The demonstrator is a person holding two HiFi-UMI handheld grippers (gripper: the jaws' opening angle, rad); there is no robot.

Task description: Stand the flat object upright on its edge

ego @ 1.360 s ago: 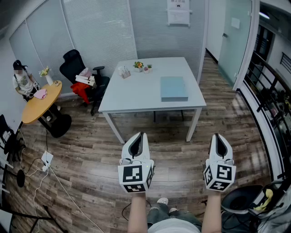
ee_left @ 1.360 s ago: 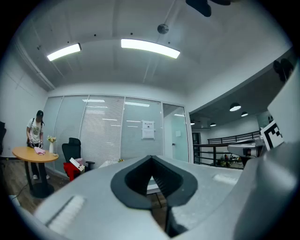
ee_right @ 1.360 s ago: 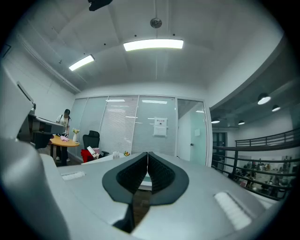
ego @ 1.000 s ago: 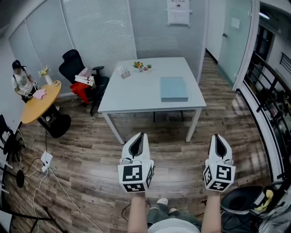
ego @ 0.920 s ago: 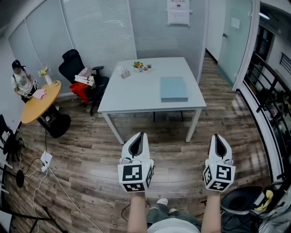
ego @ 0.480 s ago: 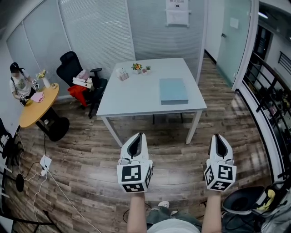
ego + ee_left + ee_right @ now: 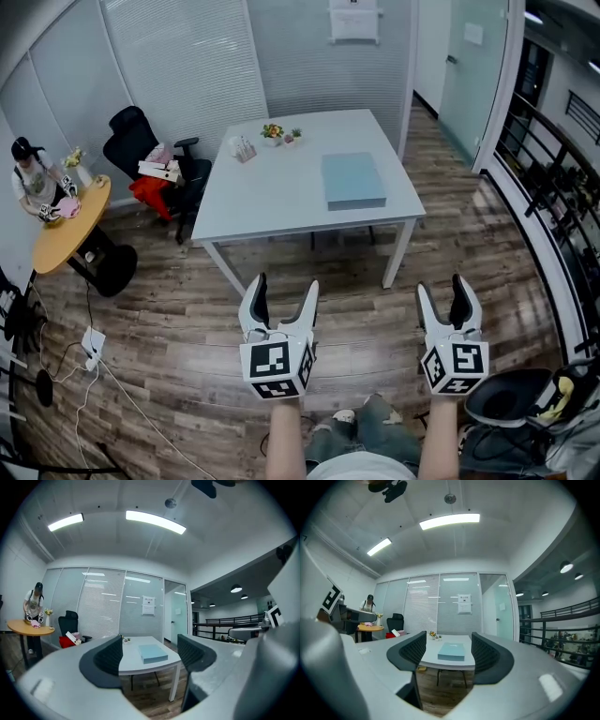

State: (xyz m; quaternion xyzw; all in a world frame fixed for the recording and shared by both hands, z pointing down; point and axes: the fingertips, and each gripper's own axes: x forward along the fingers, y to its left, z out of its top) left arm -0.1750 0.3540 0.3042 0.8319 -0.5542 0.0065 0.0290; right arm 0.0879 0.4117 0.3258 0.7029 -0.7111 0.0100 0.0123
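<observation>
Hovering above the wood floor, well short of the white desk (image 7: 272,202), the left gripper (image 7: 283,287) has its jaws spread and empty. The flat blue box (image 7: 352,180) lies on the desk's right half. It looks stiff, matte and probably light, best pinched across its thin long edges. The right gripper (image 7: 442,289) is likewise spread, holding nothing.

The flat box (image 7: 353,180) lies on the tabletop's (image 7: 272,202) right side; small plants (image 7: 273,132) stand near its far edge; a chair (image 7: 132,142) stands left.
</observation>
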